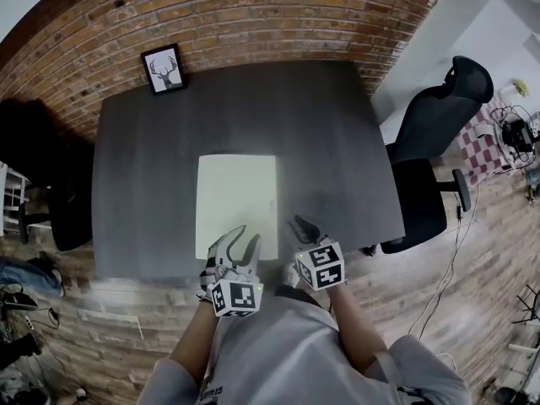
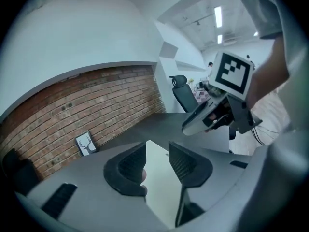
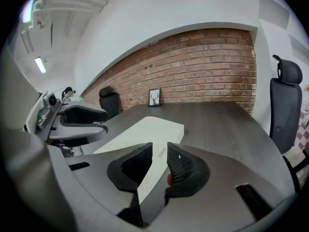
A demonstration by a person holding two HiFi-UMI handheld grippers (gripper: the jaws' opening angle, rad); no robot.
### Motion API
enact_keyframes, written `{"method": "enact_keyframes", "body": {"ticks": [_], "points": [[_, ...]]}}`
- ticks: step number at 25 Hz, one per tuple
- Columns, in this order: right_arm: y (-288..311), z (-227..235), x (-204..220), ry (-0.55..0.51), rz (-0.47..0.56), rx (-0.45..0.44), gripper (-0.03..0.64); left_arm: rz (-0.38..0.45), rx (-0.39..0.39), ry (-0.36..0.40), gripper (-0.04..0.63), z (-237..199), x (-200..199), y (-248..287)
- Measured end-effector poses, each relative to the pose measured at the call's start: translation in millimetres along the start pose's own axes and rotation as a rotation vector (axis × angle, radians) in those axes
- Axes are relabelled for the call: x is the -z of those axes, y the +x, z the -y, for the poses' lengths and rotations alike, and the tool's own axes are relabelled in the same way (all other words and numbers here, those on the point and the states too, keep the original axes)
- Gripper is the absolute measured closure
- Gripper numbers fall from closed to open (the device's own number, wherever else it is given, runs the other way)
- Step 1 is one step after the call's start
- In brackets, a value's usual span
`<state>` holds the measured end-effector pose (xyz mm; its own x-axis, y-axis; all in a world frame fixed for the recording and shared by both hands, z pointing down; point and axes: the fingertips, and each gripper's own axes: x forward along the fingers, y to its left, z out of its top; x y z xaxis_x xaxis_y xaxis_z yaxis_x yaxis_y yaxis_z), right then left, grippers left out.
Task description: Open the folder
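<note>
The head view looks steeply down from above the person onto the table (image 1: 337,142), with the brick wall (image 1: 253,7) across the top of the frame. Both gripper views sit low over the table's near edge and face that wall. The left gripper view seems tilted, with the right gripper (image 2: 190,125) at its upper right. The right gripper view has the left gripper (image 3: 105,122) at its left edge. All three views share the pale folder (image 1: 236,201) and the framed deer picture (image 1: 164,69).

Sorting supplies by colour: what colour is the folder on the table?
The folder is plain pale cream, clearest in the head view.
</note>
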<state>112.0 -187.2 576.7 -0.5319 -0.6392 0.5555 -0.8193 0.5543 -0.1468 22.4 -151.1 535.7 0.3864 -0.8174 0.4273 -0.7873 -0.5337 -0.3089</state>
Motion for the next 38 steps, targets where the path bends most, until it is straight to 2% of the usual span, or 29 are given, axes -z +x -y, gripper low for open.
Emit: {"method": "enact_keyframes", "body": {"ticks": [9, 22, 28, 38], "points": [[23, -8, 44, -0.01, -0.119, -0.016, 0.545, -0.084, 0.135, 0.174, 0.443, 40, 41, 10], [49, -19, 100, -0.021, -0.286, -0.033, 0.543, -0.155, 0.246, 0.288, 0.44, 67, 72, 14], [50, -18, 101, -0.01, -0.273, -0.016, 0.541, -0.17, 0.292, 0.358, 0.439, 79, 80, 16], [50, -17, 101, 0.009, -0.269, -0.01, 0.541, -0.191, 0.446, 0.486, 0.422, 121, 90, 18]]}}
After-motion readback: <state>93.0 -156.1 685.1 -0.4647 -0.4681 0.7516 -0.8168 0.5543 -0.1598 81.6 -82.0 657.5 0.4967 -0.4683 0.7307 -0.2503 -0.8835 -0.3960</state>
